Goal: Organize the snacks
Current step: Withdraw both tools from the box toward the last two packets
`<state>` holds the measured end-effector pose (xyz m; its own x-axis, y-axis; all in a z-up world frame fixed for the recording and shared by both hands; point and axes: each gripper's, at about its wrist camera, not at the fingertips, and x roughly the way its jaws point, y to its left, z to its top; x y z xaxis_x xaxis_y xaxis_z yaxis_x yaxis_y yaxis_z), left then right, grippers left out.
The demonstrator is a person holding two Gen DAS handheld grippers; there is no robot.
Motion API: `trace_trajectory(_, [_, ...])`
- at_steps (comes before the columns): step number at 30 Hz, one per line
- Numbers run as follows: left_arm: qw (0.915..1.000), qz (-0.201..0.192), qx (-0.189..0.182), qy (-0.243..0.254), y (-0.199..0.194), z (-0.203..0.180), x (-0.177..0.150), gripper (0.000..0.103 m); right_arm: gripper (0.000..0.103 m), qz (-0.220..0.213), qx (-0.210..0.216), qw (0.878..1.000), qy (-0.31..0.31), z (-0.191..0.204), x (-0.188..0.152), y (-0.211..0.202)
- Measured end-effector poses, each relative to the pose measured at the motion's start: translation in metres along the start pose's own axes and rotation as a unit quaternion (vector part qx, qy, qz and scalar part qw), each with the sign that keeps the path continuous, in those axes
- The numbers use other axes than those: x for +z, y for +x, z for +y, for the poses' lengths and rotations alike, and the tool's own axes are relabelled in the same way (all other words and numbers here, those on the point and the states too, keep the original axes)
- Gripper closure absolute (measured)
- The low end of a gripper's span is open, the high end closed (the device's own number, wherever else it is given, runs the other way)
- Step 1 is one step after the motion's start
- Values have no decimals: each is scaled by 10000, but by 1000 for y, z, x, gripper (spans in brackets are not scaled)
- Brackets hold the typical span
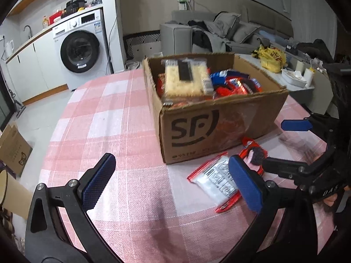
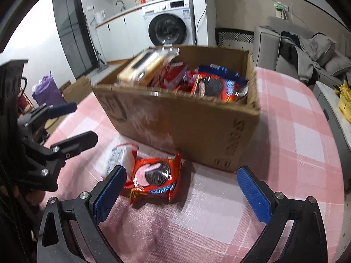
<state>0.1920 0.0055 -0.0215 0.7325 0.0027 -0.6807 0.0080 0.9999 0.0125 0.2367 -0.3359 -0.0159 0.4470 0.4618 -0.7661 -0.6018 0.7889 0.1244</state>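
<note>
Now, from the left: the left hand-held gripper (image 1: 172,184) hovers over the pink checked surface (image 1: 105,118) with its blue pads spread wide and nothing between them. Bare cloth lies ahead of it up to the box (image 1: 219,122), a brown carton with a dark printed logo on its near wall, open at the top and heaped with snacks. A pale yellow pack (image 1: 186,79) with a dark label sits highest, at the box's left side; red and blue packs (image 1: 237,83) fill the rest. The box's top edges are ragged.

Just in front of the box's near right corner, two packs lie on the surface. One pack (image 1: 217,179) is turned over, showing white backing with black print and red edges. Touching it on the right is a red cookie pack (image 2: 155,175), face up, with a pink-filled dark cookie pictured.

The right hand-held gripper (image 2: 186,195) is also wide open and empty, low over the surface; the red pack lies just ahead of its left pad. Open cloth runs right of the box to the surface's edge, where a sofa (image 2: 307,59) stands beyond.
</note>
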Motion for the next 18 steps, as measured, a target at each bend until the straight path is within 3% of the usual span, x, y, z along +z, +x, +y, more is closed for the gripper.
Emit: trace_trajectory(18, [9994, 339, 13, -98, 27, 11, 0, 1, 0, 369, -167, 9987, -294, 27, -12, 43])
